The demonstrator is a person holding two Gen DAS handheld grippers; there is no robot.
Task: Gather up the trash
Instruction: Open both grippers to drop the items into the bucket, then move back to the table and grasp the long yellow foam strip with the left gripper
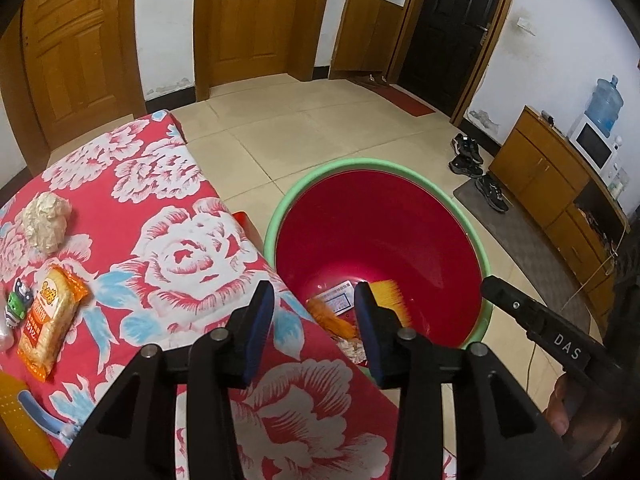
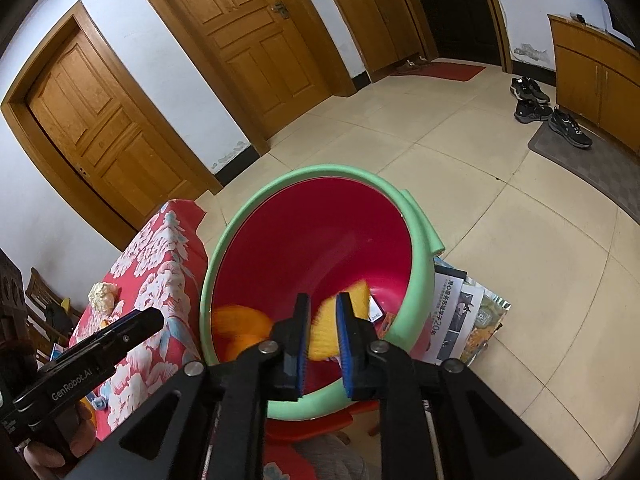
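A big red bin [image 1: 380, 240] w/ a green rim is sitting on the floor, right beside the table w/ the red flower cloth [image 1: 180, 240]. Trash is lying at the bottom of the bin: a yellow wrapper [image 1: 390, 294], a white paper slip [image 1: 336, 298] & an orange wrapper [image 1: 332, 320].

More stuff is waiting on the cloth: a crumpled paper ball [image 1: 46, 222], an orange cracker pack [image 1: 50, 320] & a small green toy [image 1: 18, 300] just beside the pack. Some magazines [image 2: 460, 316] are lying on the floor, touching the bin's other side. Black shoes [image 2: 532, 100] are sitting well apart, near a wood cabinet [image 1: 548, 172].

The left gripper [image 1: 314, 312] is pointing down over the table edge & the bin. Its jaws are spread wide, nothing in them.

The right gripper [image 2: 322, 316] is tilting down over the bin's rim. Its jaws are a little apart. The blurry yellow wrapper is showing in the gap, but I cannot tell if the pads are touching it. A hand [image 2: 52, 440] is holding the left gripper's handle.
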